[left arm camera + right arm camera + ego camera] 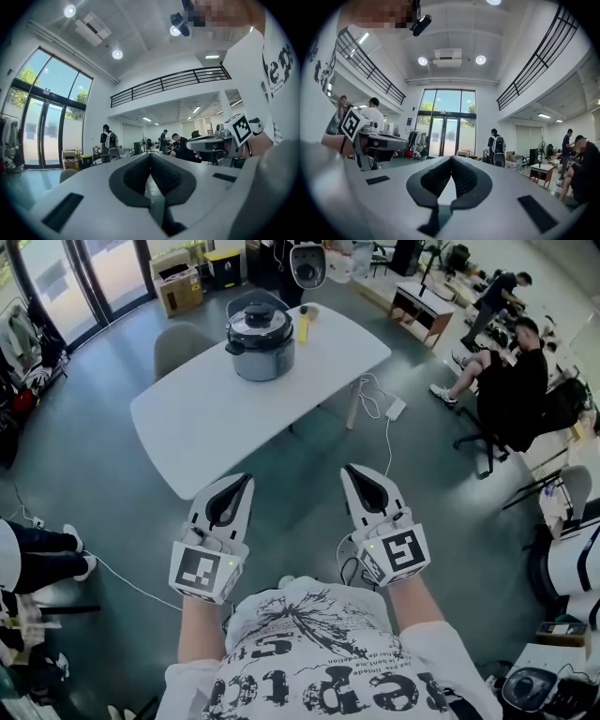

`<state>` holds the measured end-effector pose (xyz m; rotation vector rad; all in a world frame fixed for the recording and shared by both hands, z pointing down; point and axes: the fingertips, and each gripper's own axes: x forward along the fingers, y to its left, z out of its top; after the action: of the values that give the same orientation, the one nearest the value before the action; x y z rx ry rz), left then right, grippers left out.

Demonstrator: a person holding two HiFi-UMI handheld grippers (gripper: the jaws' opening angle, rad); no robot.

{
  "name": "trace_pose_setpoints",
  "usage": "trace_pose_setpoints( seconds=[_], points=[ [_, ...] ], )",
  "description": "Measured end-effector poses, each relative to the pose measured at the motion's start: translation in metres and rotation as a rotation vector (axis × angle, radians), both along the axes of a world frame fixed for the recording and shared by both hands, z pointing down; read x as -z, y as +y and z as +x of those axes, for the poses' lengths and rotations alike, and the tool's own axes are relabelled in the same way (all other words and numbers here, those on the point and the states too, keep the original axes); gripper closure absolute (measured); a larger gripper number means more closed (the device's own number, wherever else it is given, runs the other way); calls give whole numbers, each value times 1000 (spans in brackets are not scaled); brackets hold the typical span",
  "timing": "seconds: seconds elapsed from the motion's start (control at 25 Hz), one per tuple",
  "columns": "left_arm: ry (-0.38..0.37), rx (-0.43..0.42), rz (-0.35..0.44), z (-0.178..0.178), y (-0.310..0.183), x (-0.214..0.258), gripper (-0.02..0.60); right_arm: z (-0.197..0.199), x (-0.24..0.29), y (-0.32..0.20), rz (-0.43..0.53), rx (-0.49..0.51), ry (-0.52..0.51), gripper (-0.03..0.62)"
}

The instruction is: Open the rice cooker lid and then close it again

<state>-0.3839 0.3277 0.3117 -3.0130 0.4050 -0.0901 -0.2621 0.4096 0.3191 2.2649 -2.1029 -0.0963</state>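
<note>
My left gripper [246, 480] held level, jaws closed, nothing between them, my right gripper [350, 471] beside it, jaws closed and empty too, rice cooker [260, 352], lid [259, 320] down, on 1 white table [216, 423], well apart from both.

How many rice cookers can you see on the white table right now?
1. The rice cooker stands near the far end of the white table, lid down, beside a yellow container. Nothing there could hide another.
</note>
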Motion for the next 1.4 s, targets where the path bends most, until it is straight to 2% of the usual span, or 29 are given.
trace_pose_setpoints(
  seconds=[0.2,0.24,0.28,0.32,0.4,0.6,0.84,1.0,1.12,1.2,1.4],
  points=[
    [22,-11,-13,-8,-15,-2,569,-17,2,-13,11,45,11,576],
    [22,-15,-19,-8,-18,-4,569,-16,3,-17,24,44,10,455],
    [22,-20,-24,-8,-21,-6,569,-14,4,-21,43,39,4,219],
    [26,-24,-29,-9,-24,-6,569,-11,7,-26,63,23,-1,63],
    [55,-21,-37,-8,-34,-2,569,-2,11,-36,88,-20,-7,10],
    [70,13,-57,-7,-63,-10,569,12,1,-70,67,-26,-29,-3],
    [30,86,-59,25,-97,-36,569,48,-23,-113,41,65,-26,-3],
    [48,152,-31,77,-126,-43,569,104,-36,-151,55,129,-42,-3],
    [25,223,-12,124,-160,-42,569,153,-37,-198,54,215,-60,-3],
    [-8,249,-14,161,-182,-42,569,189,-34,-227,43,257,-61,-3],
    [6,315,-26,262,-235,-40,569,283,-41,-289,-3,337,-54,-3]
  ],
)
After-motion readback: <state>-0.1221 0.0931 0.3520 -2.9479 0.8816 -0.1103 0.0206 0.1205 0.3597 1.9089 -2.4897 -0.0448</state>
